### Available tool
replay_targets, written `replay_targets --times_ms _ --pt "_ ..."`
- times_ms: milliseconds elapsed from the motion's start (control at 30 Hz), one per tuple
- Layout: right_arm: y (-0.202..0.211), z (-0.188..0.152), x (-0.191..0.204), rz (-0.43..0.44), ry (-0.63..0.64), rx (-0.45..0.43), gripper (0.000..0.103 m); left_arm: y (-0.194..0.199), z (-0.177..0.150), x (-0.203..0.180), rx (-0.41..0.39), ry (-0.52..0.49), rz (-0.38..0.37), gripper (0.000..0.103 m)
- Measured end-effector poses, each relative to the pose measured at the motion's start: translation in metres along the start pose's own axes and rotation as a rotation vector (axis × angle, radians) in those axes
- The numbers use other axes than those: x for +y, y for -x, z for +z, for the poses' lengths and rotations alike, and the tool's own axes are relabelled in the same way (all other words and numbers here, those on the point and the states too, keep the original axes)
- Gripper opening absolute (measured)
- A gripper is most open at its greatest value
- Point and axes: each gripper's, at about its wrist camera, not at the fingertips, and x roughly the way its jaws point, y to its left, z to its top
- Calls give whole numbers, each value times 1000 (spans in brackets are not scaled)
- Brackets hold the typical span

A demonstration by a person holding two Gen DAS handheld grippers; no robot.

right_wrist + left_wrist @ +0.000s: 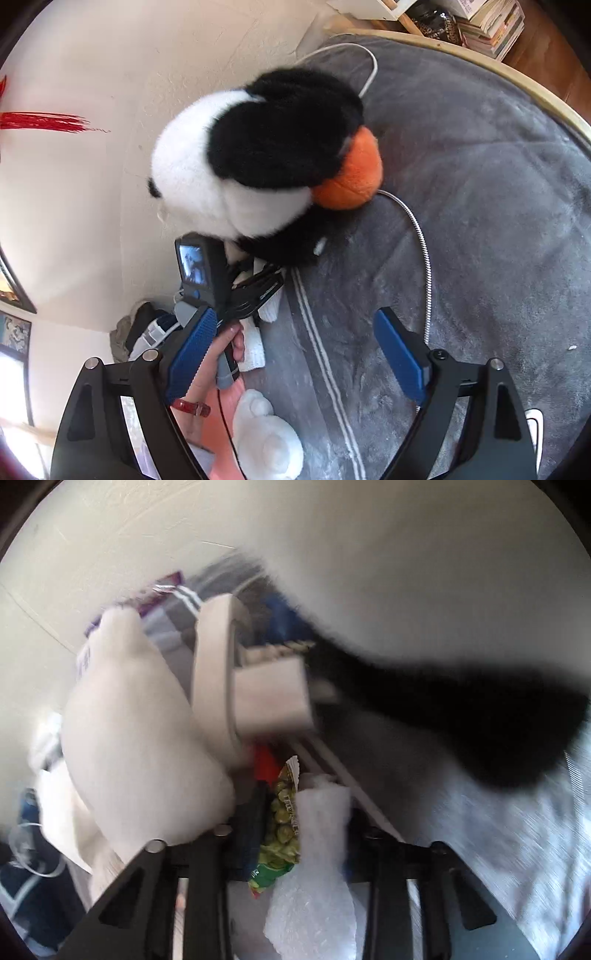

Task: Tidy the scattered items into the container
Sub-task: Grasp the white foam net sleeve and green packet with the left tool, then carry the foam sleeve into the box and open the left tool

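The left wrist view is blurred. My left gripper (295,830) points down into a pile, its jaws close together on a green snack packet (282,823) and a piece of bubble wrap (321,834). A white plush (136,731) and a beige plastic object (255,686) lie just beyond it. In the right wrist view my right gripper (299,354) stands open over a grey blanket (480,221), nothing between its blue pads (195,354). A black, white and orange penguin plush (266,158) lies ahead of it. I cannot make out the container's outline.
A hand (221,354) holds the left gripper below the penguin, by the wall. A white plush (269,439) sits near it. A metal hose (424,258) and a white cable (369,62) cross the blanket. Books (491,22) stand beyond the bed's wooden rim (535,92).
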Motion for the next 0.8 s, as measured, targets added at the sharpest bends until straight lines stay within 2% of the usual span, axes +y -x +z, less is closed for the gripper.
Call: replay_targets --times_ms 100,200,233,333,433,533,600,633,700,767,800 --pt "1 -1 4 9 12 -19 87 18 -37 -20 16 -72 -44 23" --pt "-1 -3 4 24 9 -10 87 49 -78 -33 -13 -31 -163 23" --pt "-2 -7 4 34 9 -2 87 62 -90 -34 -33 10 -199 23" --pt "-8 -13 6 40 15 32 87 105 -120 -23 -122 167 -309 23" --pt "-17 -25 11 34 40 81 87 151 -155 9 -234 439 -492 23" --pt "-33 -37 15 46 60 138 87 191 -207 41 -352 684 -651 23" --pt "-43 -43 16 55 68 161 86 218 -246 59 -425 803 -707 23" --pt "-48 -46 17 55 74 170 86 231 -264 71 -463 853 -717 23" --pt "-57 -51 18 43 92 183 84 251 -294 97 -525 928 -679 23" --pt "-67 -57 21 20 129 191 82 268 -330 116 -573 990 -625 24" --pt "-69 -60 24 6 149 191 81 275 -349 129 -590 1025 -573 24"
